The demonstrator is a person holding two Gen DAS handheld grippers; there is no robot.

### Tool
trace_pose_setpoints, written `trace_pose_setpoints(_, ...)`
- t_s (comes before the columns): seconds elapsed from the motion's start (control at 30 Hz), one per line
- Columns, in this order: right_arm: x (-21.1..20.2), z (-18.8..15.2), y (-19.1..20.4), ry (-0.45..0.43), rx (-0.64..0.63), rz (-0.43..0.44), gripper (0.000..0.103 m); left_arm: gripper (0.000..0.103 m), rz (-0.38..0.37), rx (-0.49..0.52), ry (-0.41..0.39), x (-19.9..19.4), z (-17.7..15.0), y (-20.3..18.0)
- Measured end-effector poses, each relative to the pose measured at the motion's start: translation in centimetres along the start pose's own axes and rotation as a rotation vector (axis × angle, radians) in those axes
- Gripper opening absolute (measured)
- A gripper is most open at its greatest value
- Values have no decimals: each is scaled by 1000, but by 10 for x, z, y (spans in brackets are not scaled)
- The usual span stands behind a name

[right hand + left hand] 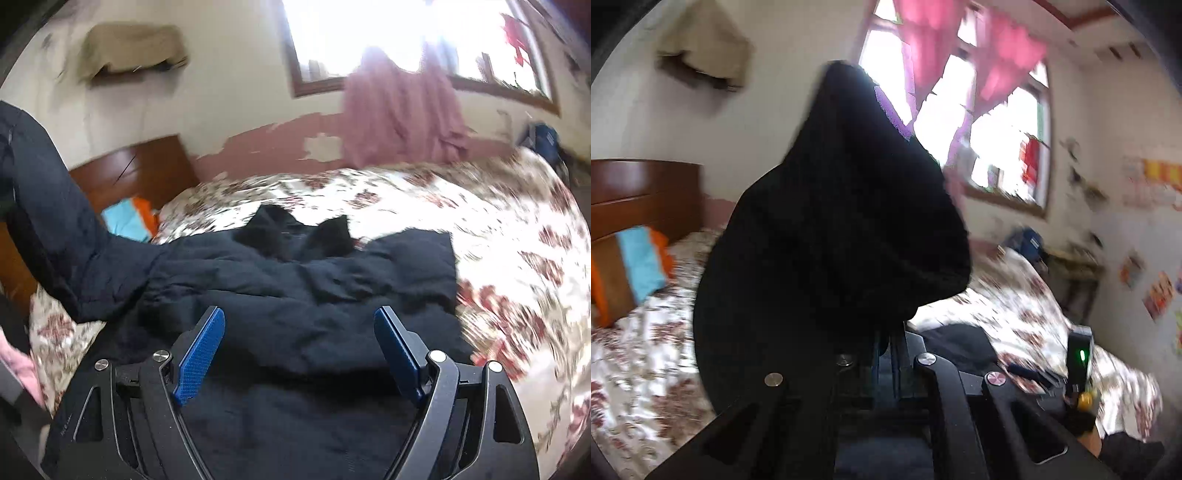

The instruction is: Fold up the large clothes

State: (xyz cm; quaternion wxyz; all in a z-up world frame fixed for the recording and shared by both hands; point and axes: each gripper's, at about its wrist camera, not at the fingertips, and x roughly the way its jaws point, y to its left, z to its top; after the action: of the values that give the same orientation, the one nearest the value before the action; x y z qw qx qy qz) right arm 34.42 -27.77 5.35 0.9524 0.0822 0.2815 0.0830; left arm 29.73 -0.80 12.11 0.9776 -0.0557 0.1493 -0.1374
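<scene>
- Left wrist view: the left gripper [886, 354] is closed on a fold of the dark garment [834, 229], and the cloth stands up in front of the gripper like a tall black hood.
- The raised cloth hides most of the space straight ahead; free room shows only to the left and to the right of it.
- To the left of the gripper lies the bed [639, 354] with a flowered cover, and beyond it a wooden headboard [642, 192] and folded orange and blue cloth [635, 269].
- To the right and beyond is a bright window [993, 140] with a pink curtain [964, 48], blurred.
- Low on the right is the other handheld device with a green light [1080, 356], just above the bed cover.
- Right wrist view: the right gripper [299, 332] is wide open, nothing is between its blue pads [201, 354], and it hangs over the garment.
- The garment lies crumpled on the bed directly below and ahead of the gripper; its far edge ends in two dark points, and its right edge is fairly straight.
- One part of it rises steeply to the upper left and goes out of the picture.
- Beyond and to the right of the garment the flowered cover is bare up to the wall.
- The cloth looks very dark navy or black, thick and wrinkled.
</scene>
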Motion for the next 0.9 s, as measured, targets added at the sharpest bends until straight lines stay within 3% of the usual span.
trace_pose_setpoints(0.17,-1,-11,-60,-36,188,58,79,6,-120,24,121,48,-27,-43)
trace_pose_setpoints(0.33,6,-17,-107,-89,383,233,79,6,-164,56,222,97,-59,-71)
trace_pose_setpoints(0.43,29,-20,-118,-35,469,393,79,6,-160,78,295,124,-78,-84)
trace_pose_setpoints(0.53,62,-27,-122,77,515,478,79,6,-161,91,349,143,-96,-93)
trace_pose_setpoints(0.7,109,-40,-112,216,564,474,79,6,-181,93,414,156,-125,-101)
trace_pose_setpoints(0.8,121,-43,-106,219,584,451,78,8,-169,103,474,165,-133,-101)
trace_pose_setpoints(0.87,122,-44,-99,225,568,428,66,12,-166,103,521,167,-139,-96)
trace_pose_setpoints(0.9,123,-45,-95,233,561,416,51,15,-165,108,536,165,-142,-94)
